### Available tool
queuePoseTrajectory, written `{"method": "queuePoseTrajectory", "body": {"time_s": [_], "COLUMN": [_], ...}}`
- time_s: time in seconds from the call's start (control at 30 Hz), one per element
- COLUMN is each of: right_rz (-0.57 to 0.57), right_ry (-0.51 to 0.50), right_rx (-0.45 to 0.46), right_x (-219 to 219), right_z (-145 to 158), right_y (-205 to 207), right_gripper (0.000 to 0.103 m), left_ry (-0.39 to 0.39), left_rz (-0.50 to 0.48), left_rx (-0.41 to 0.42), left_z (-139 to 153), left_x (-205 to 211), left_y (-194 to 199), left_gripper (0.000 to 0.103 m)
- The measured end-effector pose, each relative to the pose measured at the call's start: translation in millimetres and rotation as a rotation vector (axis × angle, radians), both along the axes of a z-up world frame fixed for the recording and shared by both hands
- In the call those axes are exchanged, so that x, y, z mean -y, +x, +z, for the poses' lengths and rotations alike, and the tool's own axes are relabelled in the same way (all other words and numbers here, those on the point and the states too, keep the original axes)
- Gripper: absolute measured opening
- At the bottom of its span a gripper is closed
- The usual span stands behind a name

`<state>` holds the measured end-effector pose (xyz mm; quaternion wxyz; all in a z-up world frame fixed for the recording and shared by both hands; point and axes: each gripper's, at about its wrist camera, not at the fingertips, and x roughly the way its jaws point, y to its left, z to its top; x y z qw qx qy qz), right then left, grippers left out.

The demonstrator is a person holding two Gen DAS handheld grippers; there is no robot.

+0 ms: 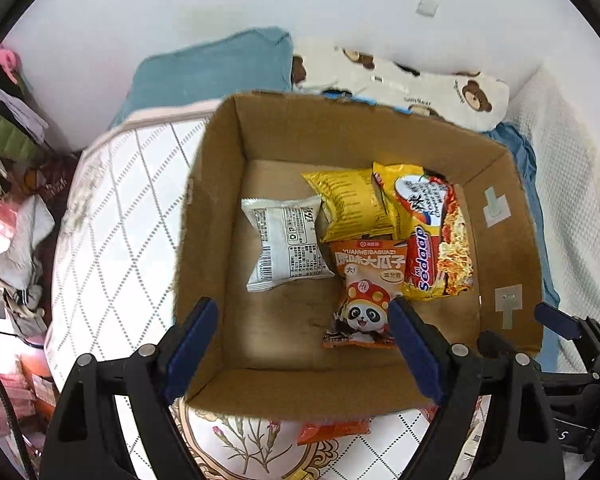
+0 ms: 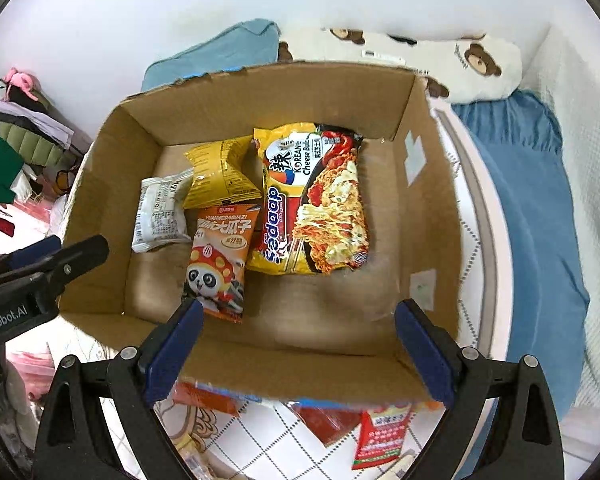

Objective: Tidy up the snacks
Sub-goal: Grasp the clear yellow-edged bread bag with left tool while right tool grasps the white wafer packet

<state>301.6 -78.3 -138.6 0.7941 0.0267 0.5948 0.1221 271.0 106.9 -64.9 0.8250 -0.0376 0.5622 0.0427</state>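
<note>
Quilted bedding (image 1: 112,216) carries your cardboard box (image 2: 112,184) — four snack packets (image 2: 312,200) lie inside. Your left gripper (image 1: 300,344) and right gripper (image 2: 300,344) hover above, spread wide, gripping nothing.

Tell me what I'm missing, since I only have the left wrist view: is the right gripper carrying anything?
Observer: No. The right gripper is open, and between its fingers only the floor and near wall of the cardboard box show.
Operator: Are any snacks outside the box on that side?
Observer: Yes. A red packet with white lettering lies on the quilt in front of the box.
Operator: I can't read the noodle pack's top label.
Observer: In the right wrist view the noodle pack reads "Korean Cheese".
</note>
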Motion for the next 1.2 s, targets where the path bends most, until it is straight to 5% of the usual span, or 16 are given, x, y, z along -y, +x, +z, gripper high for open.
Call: {"method": "queuePoseTrajectory", "body": {"time_s": [0.47,0.67,0.77,0.87,1.03,1.2], "right_rz": [-0.014,-0.047,-0.045,-0.051,-0.145,-0.262], "right_ry": [0.032,0.107,0.16,0.149,0.163,0.138], "right_rx": [0.211,0.228,0.194,0.154,0.021,-0.041], "right_x": [19.3,33.2,40.0,44.5,73.7,108.2], "right_z": [74.3,89.4,77.0,52.6,-4.3,-44.7], "right_y": [-85.2,-121.8,-140.7,-157.7,-177.8,-183.1], "right_gripper": [0.098,0.098,0.098,0.073,0.073,0.073], "left_ry": [-0.013,-0.052,-0.075,-0.144,-0.382,-0.512], "left_rz": [-0.03,-0.017,0.014,0.067,0.184,0.327], "left_rx": [0.183,0.173,0.111,-0.056,-0.403,-0.547], "left_z": [58.8,59.6,39.6,-11.3,-120.2,-185.7], "left_x": [23.2,24.6,21.4,13.0,1.8,1.8], "left_y": [-84.9,-119.0,-139.2,-159.5,-188.7,-198.3], "left_gripper": [0.086,0.086,0.086,0.086,0.086,0.085]}}
